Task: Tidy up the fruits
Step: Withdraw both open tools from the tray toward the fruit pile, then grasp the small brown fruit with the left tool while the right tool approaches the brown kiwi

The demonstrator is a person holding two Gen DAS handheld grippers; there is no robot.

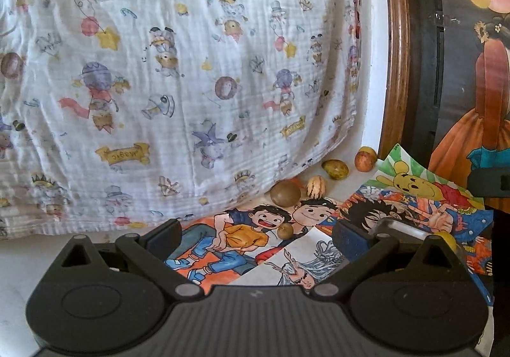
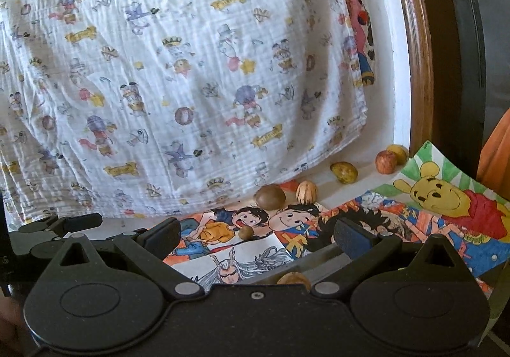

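Several small fruits lie along the foot of a patterned cloth: a round brown fruit (image 1: 285, 193) (image 2: 269, 196), a striped cream fruit (image 1: 316, 187) (image 2: 306, 192), a green-yellow mango-shaped fruit (image 1: 335, 168) (image 2: 343, 172) and a red-orange apple (image 1: 365, 160) (image 2: 385, 162) with a yellow fruit (image 2: 398, 153) behind it. A small brown fruit (image 1: 285, 230) (image 2: 246, 232) rests on the cartoon drawings. My left gripper (image 1: 256, 236) is open, low over the drawings, the small fruit ahead between its fingers. My right gripper (image 2: 256, 234) is open too. A tan fruit (image 2: 293, 280) lies just under it.
A white cartoon-print cloth (image 1: 178, 70) hangs as a wall behind the fruits. Coloured drawings (image 1: 414, 197) cover the surface at right, one curling up. A wooden frame (image 1: 397, 47) and dark panel stand at the right. A metal tray edge (image 1: 398, 229) and a yellow fruit (image 1: 448, 239) sit by the left gripper's right finger.
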